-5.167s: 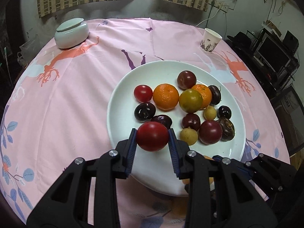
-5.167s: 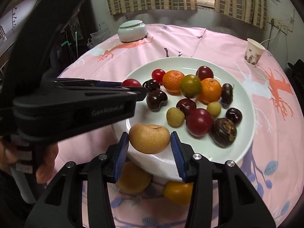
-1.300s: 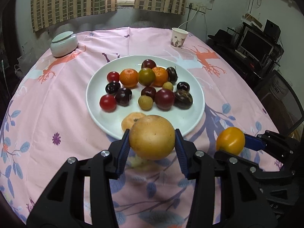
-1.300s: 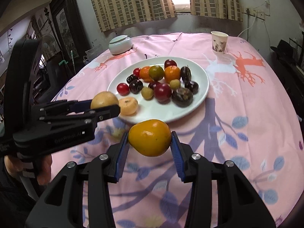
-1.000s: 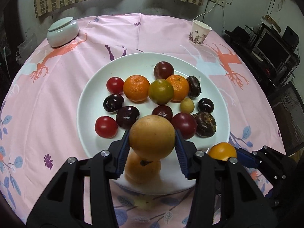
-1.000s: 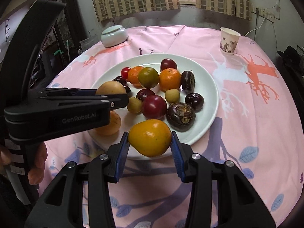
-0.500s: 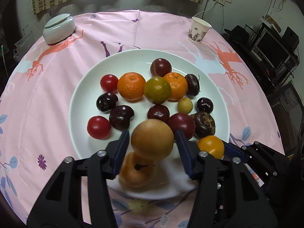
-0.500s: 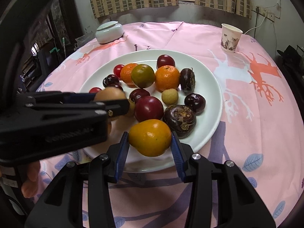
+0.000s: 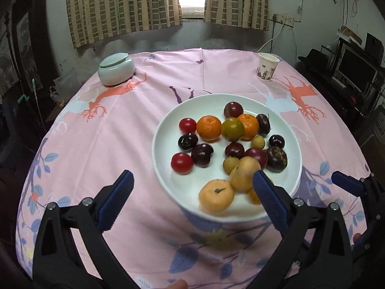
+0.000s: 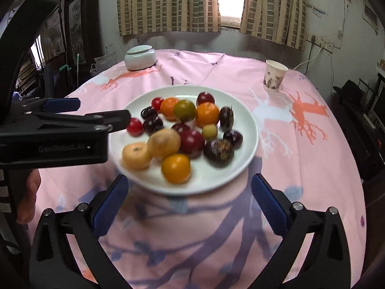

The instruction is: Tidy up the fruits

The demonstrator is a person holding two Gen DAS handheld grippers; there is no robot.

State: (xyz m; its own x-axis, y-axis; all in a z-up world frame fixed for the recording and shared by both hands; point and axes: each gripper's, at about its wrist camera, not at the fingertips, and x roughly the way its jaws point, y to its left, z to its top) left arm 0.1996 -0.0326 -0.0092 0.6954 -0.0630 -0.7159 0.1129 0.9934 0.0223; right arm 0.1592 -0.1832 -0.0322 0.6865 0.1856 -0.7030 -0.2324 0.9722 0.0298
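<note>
Your left wrist view hides most of the orange-yellow fruit [image 10: 176, 168] behind a finger; your right view shows it whole on the near part of the white plate [image 9: 168, 120], right of the tan pear [image 9: 244, 173]. Both your left gripper [image 9: 190, 201] and right gripper [image 10: 189, 202] are opening, empty; a second ago each clamped one of those fruits.

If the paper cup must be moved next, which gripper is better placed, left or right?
Right, probably. The paper cup stands past the plate on the right gripper's side. The left gripper is beside the plate's opposite edge. Both are opening with nothing between the jaws.
</note>
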